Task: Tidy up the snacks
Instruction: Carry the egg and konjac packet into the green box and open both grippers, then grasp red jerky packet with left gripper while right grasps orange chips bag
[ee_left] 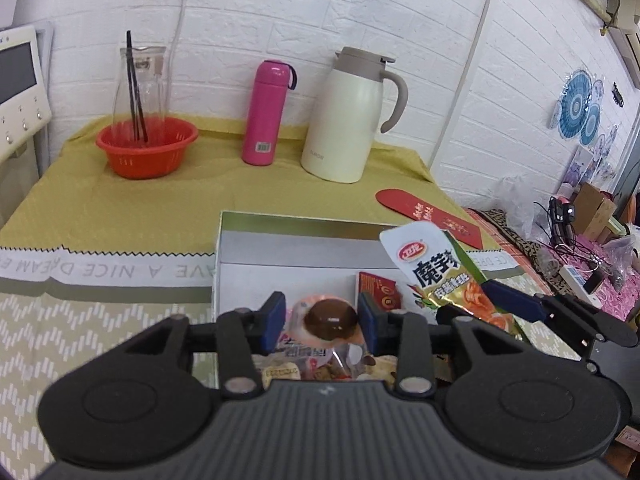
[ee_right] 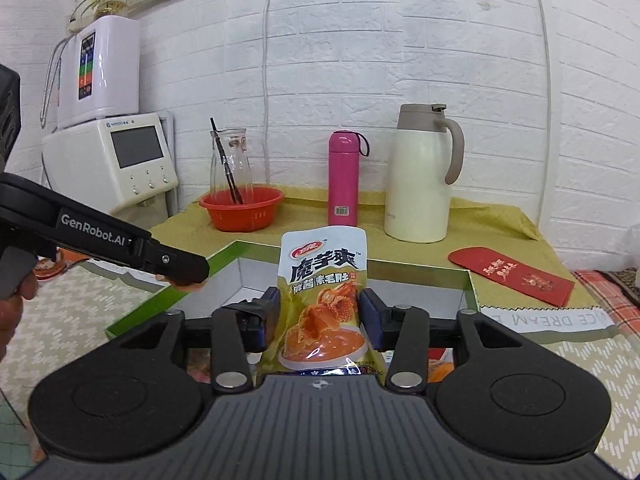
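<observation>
The step in hand appeared to be dropping snacks into the white box [ee_left: 300, 222] with the green rim; both grippers hung over its near end, each with one snack between its pads.

The left gripper [ee_left: 322, 318] straddled a clear packet with a brown braised egg [ee_left: 330, 320]. Its pads seemed to stand just off the packet's sides, so I judged the fingers parted rather than clamped, with the packet resting on wrapped snacks heaped at the box's near end.

The right gripper [ee_right: 319, 312], further toward the box's right side, had a konjac snack pouch [ee_right: 324, 280] upright between its jaws, which stood wide. The pouch's edges lay right against the pads, but I could not tell whether they pressed on it.

Inside the box lay a small red packet [ee_left: 378, 290] near the middle and the heap of mixed wrappers at the near end; the far part of the floor showed bare white.

Beyond the box, a red basin [ee_left: 146, 148] held a glass carafe [ee_left: 142, 80] with dark sticks in it.

The next move probably called for drawing both grippers back and up from the box without snagging the wrappers, then finding snacks outside it; none showed here.
</observation>
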Demonstrator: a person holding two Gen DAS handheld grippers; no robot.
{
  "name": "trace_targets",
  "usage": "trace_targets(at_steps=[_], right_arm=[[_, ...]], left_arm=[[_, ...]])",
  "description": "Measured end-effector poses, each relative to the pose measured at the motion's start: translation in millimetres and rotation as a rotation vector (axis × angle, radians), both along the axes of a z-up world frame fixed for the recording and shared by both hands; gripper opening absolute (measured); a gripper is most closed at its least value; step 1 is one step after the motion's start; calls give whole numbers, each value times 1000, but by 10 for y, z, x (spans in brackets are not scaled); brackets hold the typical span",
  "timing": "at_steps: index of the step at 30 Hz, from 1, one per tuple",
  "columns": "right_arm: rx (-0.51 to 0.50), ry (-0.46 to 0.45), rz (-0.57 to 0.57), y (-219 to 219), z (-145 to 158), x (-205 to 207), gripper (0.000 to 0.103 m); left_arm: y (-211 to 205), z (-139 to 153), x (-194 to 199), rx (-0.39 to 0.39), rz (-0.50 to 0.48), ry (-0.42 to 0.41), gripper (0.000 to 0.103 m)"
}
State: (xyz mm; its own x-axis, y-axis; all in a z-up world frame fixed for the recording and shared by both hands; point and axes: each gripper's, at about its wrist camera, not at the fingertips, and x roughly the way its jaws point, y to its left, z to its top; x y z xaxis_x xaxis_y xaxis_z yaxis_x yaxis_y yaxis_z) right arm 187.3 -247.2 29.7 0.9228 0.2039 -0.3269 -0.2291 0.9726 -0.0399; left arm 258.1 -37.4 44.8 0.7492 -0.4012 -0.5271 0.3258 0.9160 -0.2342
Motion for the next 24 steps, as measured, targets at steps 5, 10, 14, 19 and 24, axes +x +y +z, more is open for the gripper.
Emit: trace_targets(at_steps=[5,10,14,19,24], right_arm=[[-41,0,29,-6,-92,-26,103],[-33,20,28,-21,-105,-59,103],[-29,34,32,-13,-74,-91,103],[-22,14,41,9,8,-203,103],[-27,3,52,48,107,-366,103]], left_arm=[[-59,-79,-21,64,83,-29,74],[-73,-129,-23,106,130,-21,80],[-71,-102,-104,127,168,-55,98],[-61,-1,-220,105,160,-81,98],[-54,108,-422,106,132,-113,98]])
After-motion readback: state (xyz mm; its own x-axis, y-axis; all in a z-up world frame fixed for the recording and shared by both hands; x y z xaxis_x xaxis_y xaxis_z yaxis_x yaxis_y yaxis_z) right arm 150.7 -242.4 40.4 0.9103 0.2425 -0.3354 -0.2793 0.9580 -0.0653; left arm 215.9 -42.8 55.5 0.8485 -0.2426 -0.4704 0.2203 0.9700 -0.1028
